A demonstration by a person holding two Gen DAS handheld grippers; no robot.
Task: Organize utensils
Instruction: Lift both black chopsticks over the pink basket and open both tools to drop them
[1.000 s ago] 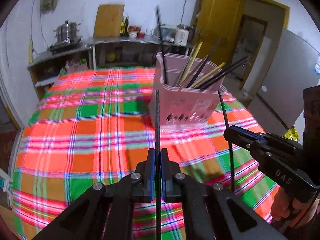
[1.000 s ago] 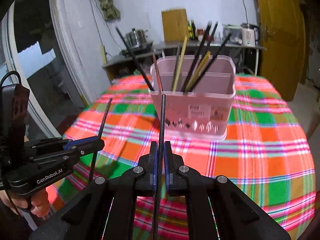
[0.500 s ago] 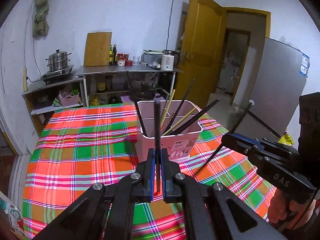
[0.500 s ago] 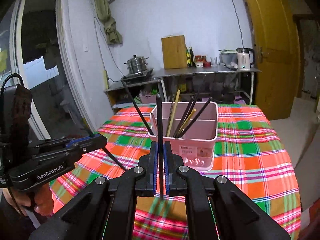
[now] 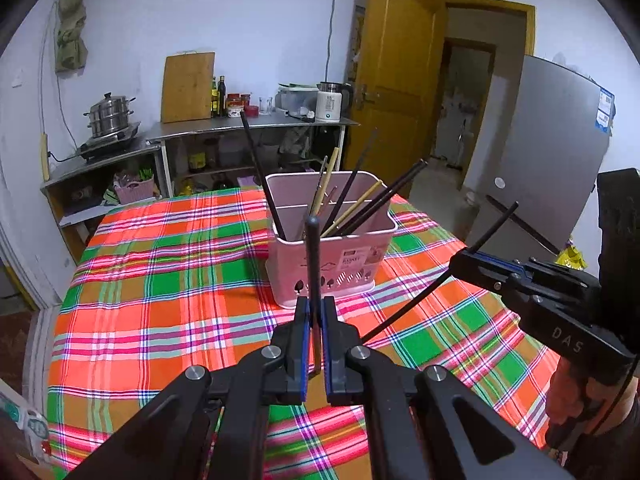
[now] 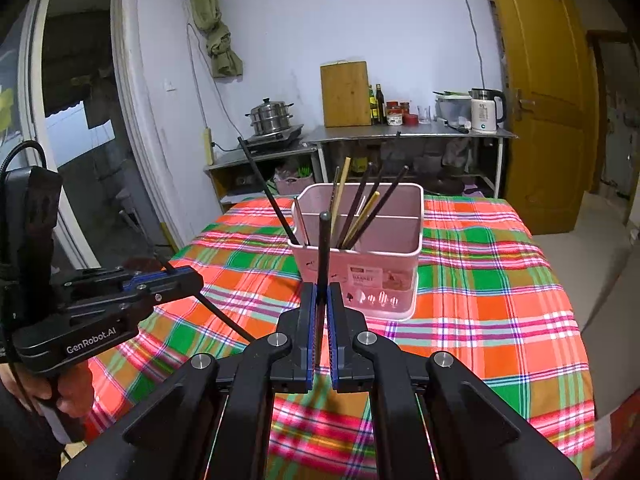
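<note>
Both grippers have drawn back from the pink utensil holder [image 5: 328,240], which sat nearer half a second ago; left gripper [image 5: 315,336], jaws narrow, clamps a black chopstick [image 5: 313,264] upright; right gripper [image 6: 320,320], jaws narrow, clamps a second black chopstick [image 6: 323,256] upright; holder stands on the plaid-covered bench [image 5: 160,280] ahead of both grippers, apart from them, carrying dark and pale chopsticks [image 6: 360,208] leaning in its near compartment.
</note>
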